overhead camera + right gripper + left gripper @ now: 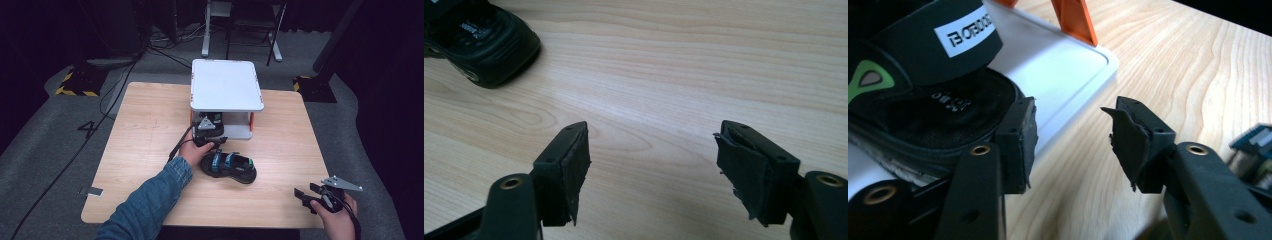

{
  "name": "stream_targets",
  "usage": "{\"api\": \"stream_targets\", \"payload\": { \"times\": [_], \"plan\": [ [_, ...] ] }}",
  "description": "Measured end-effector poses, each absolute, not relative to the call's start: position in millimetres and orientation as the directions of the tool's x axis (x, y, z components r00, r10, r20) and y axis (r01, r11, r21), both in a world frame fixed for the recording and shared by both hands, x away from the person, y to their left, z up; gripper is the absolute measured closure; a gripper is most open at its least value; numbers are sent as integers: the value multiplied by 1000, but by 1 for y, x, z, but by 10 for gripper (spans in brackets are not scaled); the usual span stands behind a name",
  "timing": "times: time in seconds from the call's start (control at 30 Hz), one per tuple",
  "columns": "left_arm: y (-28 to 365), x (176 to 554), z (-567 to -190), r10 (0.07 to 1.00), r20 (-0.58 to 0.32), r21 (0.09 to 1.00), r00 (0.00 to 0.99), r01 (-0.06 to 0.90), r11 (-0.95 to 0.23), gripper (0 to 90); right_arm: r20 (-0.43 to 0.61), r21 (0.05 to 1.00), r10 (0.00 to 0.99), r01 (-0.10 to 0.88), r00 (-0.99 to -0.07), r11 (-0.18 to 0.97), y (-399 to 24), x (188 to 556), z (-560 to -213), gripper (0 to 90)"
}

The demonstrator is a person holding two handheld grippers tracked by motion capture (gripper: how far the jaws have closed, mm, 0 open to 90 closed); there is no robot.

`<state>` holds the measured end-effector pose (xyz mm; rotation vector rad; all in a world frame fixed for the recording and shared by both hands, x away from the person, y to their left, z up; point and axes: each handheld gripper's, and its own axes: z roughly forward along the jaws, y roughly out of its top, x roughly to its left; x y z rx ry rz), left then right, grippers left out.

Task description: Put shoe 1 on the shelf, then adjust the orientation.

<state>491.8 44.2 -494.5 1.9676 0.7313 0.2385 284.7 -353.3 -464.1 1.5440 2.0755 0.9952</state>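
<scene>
From the high view, the left gripper sits at the open front of a white rack on the counter, and one sandal (black, blue straps) lies on the wood just beside that hand. The right gripper hangs over the near right corner, well apart from it.

In the left gripper view, the jaws are apart with nothing between them, and a second sandal rests on the rack's lower tray, right by the left-hand jaw.

In the right gripper view, the jaws are spread wide over bare wood, with the first sandal off in the top left.
</scene>
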Motion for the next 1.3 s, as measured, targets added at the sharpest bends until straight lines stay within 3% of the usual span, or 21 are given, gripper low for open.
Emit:
{"api": "stream_targets", "payload": {
  "times": [0.17, 0.4, 0.5, 0.63, 1.0, 1.3],
  "plan": [
    [45, 498, -498, 617, -104, 863, 780, 378, -333, 511, 116, 724, 942, 677, -314, 136, -357, 280, -463, 300],
    [53, 495, -495, 612, -132, 879, 779, 378, -292, 364, 116, 721, 932, 675, -342, 157, -349, 283, -462, 300],
    [59, 486, -485, 603, -123, 876, 789, 372, -308, 354, 115, 729, 931, 666, -346, 157, -349, 286, -461, 300],
    [72, 468, -465, 612, -44, 873, 789, 328, -360, 350, 116, 738, 928, 656, -355, 159, -348, 294, -458, 300],
    [121, 420, -426, 694, -28, 857, 719, 375, -354, 326, 113, 747, 891, 629, -439, 215, -322, 323, -453, 300],
    [167, 395, -418, 754, -57, 838, 654, 442, -320, 290, 112, 767, 862, 595, -494, 242, -307, 338, -447, 302]
  ]
}}
